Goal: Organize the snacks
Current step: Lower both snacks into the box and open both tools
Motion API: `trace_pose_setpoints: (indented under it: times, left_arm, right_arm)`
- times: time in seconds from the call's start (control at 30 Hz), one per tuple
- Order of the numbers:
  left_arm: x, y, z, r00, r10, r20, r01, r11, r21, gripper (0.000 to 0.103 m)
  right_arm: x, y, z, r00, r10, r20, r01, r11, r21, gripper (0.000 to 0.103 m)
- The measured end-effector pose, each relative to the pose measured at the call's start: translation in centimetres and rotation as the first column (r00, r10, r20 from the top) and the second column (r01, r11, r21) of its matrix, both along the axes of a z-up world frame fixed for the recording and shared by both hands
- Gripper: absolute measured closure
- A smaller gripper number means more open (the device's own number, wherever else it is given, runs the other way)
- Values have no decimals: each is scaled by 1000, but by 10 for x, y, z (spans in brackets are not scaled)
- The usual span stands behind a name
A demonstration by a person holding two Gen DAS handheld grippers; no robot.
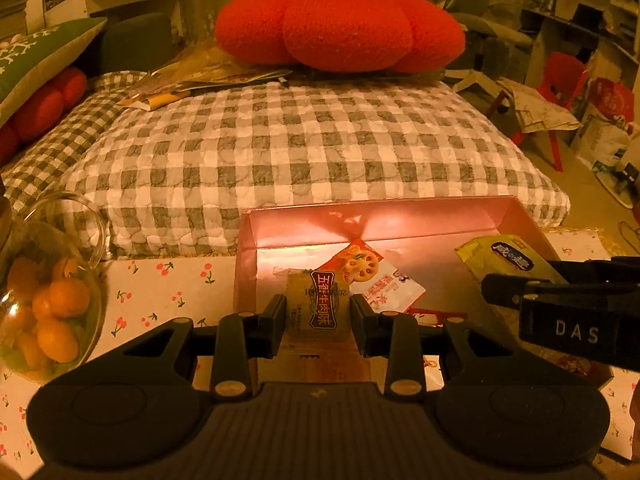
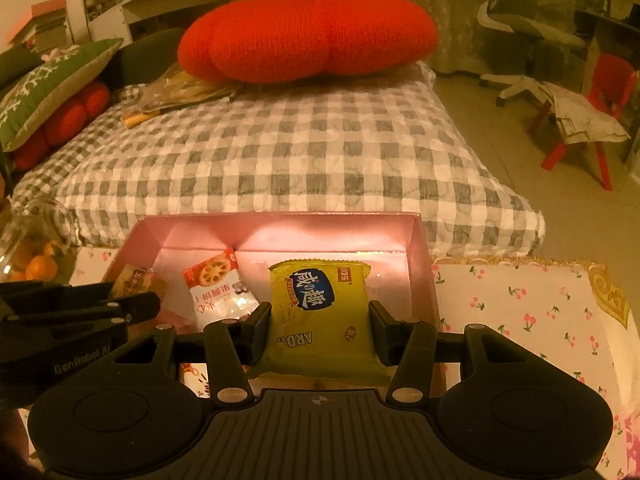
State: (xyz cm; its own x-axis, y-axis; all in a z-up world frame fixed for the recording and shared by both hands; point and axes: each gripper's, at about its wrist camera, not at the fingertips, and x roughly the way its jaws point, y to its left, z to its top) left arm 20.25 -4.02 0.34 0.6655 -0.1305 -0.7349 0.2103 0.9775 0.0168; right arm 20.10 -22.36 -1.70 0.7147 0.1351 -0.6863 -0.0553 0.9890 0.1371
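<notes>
Warm, dim light fills a room where a grey-and-white checked quilted mattress (image 1: 304, 148) lies behind a table covered by a white cloth printed with small red cherries (image 1: 168, 292). At the far left, a clear glass bowl of small orange fruits (image 1: 52, 312) stands on that cloth. Next comes the shiny pink rectangular cardboard box (image 1: 380, 220), open at the top. The left gripper (image 1: 318, 318) hangs over the box's near left part, its pads clamped on a small brown snack packet with a dark red label (image 1: 316, 308). Just behind it, inside the box, lies a white-and-orange packet showing lotus root slices (image 1: 372, 276). Further right, the right gripper (image 2: 318, 330) is closed on a yellow-green cracker packet with a blue label (image 2: 320, 312), held over the box's right half. On the mattress's far end rests a large red knitted pumpkin-shaped cushion (image 1: 340, 28).
</notes>
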Motion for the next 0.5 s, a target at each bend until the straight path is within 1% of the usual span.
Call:
trace_pose_setpoints:
  times: [0.13,0.23,0.3,0.33,0.37,0.4,0.43,0.5]
  left_arm:
    - [2,0,0,1000,4,-2,-4,1000,7,71]
    - [3,1,2,1000,9,-2,-9,1000,-2,71]
    - [1,2,5,1000,12,8,-12,1000,-14,69]
    - [0,2,6,1000,10,9,-10,1000,-21,65]
    - [-1,2,7,1000,6,10,-6,1000,-26,59]
    - [-2,2,9,1000,4,12,-3,1000,-29,58]
    - [-4,2,10,1000,3,18,-3,1000,-30,56]
    - [-8,2,13,1000,-8,21,9,999,-38,52]
  right_arm:
    - [-1,0,-1,1000,-4,-4,4,1000,-9,53]
    - [-2,1,1,1000,-3,-2,3,1000,-21,51]
    - [-5,2,4,1000,-1,14,1,1000,-27,52]
    - [-5,2,6,1000,1,17,0,1000,-28,51]
    - [-7,2,8,1000,-3,19,3,1000,-27,49]
    - [-8,1,10,1000,-10,21,11,1000,-24,40]
    - [-10,1,13,999,-17,28,17,1000,-19,34]
    - [-14,-1,19,999,-21,42,21,1000,-8,32]
